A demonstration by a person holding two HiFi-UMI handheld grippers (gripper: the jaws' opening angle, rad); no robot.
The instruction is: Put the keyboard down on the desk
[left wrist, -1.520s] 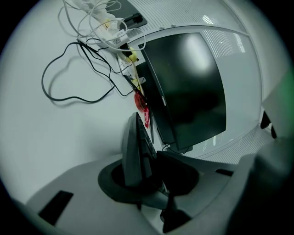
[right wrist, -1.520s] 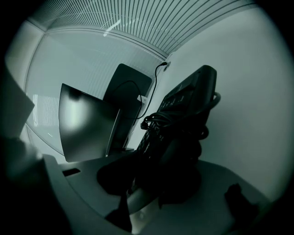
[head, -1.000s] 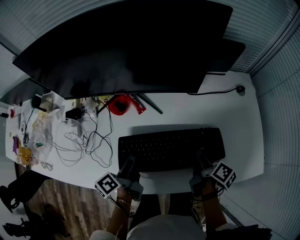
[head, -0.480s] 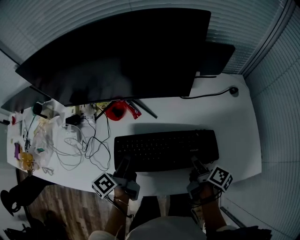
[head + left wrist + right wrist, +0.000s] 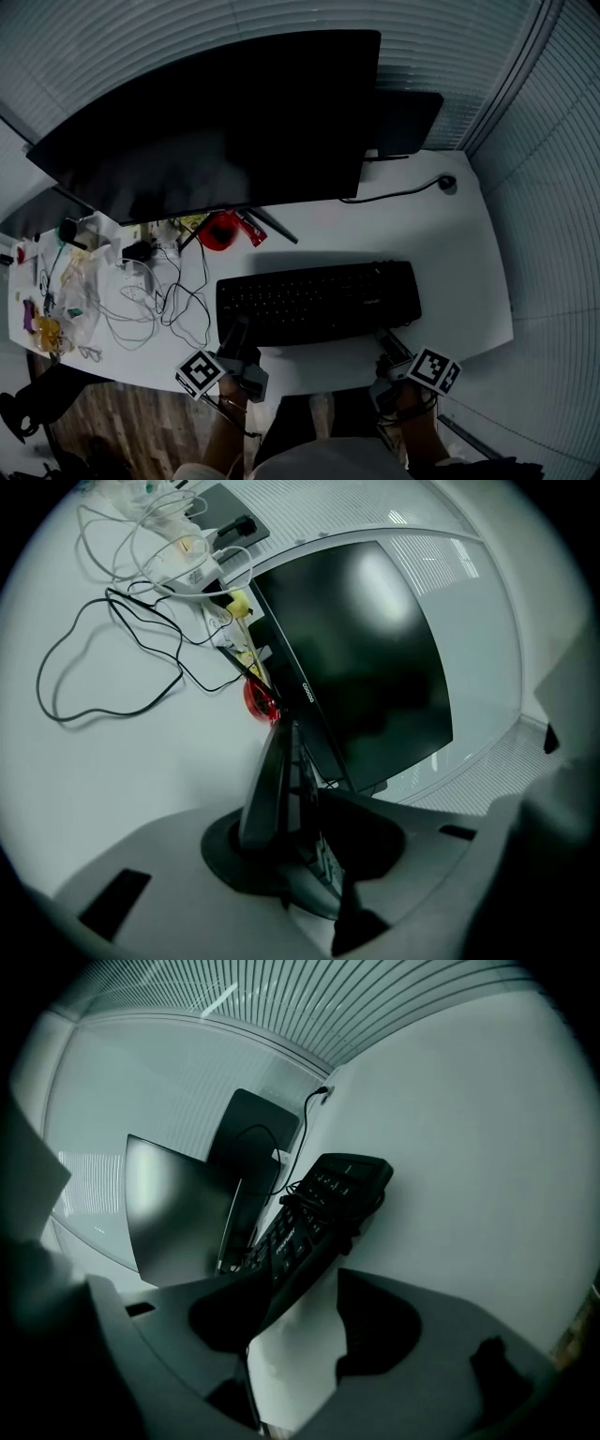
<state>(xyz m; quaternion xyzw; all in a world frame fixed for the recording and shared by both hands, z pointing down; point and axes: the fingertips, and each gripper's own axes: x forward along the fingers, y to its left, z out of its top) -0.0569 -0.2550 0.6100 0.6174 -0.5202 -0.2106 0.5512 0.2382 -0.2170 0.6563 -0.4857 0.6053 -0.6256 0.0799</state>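
Since the keyboard (image 5: 317,302) looks to be lying flat on the tabletop (image 5: 450,281), close to its near edge and in front of the monitor (image 5: 206,122), I judge the set-down almost done. My left gripper (image 5: 235,337) has its fingers pinched on the keyboard's near left rim. My right gripper (image 5: 387,340) has just been opening, and its fingers are spread, with the near right corner reaching in beside one finger, not squeezed. I expect a light, stiff plastic slab, long enough to swing if held at one end, with smooth edges and keys that give. The near rim at both ends is the place to grip, never the keys.
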